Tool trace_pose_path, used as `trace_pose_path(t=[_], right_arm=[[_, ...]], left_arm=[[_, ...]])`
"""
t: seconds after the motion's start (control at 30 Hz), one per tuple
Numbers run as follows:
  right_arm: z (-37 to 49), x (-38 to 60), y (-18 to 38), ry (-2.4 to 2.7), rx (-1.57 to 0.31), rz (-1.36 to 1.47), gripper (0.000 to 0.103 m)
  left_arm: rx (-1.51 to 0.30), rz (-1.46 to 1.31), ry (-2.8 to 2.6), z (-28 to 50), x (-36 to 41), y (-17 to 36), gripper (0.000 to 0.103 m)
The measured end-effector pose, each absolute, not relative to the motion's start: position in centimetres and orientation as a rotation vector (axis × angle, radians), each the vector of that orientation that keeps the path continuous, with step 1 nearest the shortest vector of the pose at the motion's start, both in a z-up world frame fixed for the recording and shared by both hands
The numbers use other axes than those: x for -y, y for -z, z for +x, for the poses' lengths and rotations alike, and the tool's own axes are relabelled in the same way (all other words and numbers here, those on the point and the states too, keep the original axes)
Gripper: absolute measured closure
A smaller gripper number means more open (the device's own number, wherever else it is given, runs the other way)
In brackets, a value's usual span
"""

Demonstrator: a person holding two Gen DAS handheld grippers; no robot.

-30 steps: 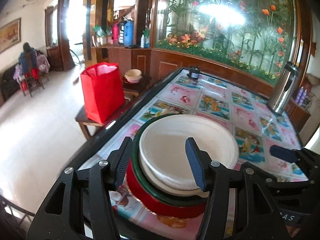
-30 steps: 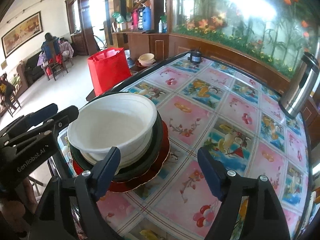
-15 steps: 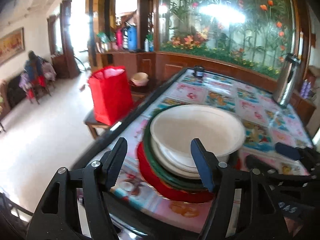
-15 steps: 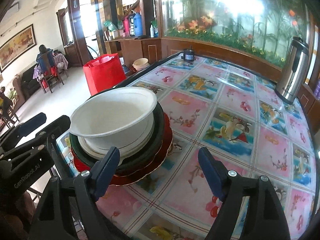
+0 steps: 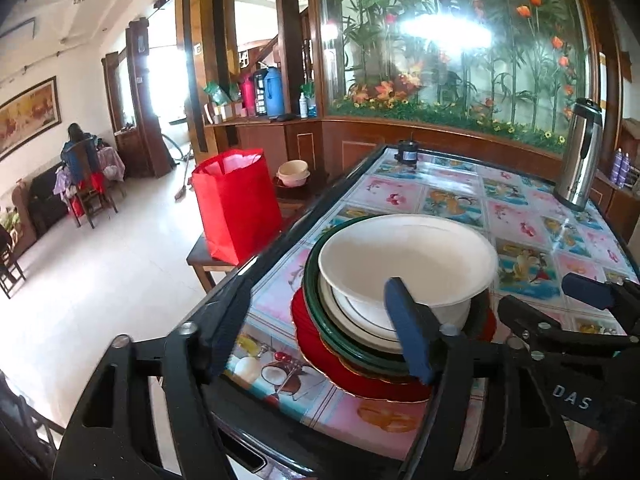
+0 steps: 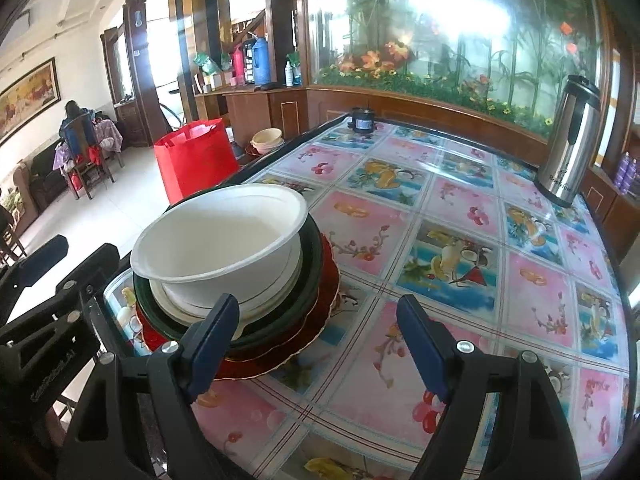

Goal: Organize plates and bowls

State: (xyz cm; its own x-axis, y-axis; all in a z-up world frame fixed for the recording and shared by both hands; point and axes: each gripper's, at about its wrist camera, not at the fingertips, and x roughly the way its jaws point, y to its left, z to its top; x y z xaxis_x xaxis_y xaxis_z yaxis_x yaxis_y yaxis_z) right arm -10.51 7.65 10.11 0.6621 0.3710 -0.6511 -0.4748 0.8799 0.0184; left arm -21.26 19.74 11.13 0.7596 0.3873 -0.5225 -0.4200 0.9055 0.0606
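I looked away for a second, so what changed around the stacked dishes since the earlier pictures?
The left gripper has just been opening and has let go of the white bowl, drawing back slightly. The right gripper stayed open beside the stack; the bowl, green plate and red plate kept their places.

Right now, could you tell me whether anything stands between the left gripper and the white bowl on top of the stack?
Nothing visible does. The left gripper, whose jaws have just been opening, is open just in front of the white bowl, which sits atop the stacked plates at the table edge. Its right finger overlaps the bowl's near rim; whether it touches, I cannot tell.
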Motion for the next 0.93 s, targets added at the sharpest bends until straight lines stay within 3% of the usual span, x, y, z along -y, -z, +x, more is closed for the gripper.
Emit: trace_pose_path(t=[0.93], right_arm=[[-11.09, -7.44, -10.77, -0.473, -0.672, -0.169, 0.021]], left_arm=[[-0.537, -0.038, -0.404, -21.42, -19.23, -12.01, 0.022]])
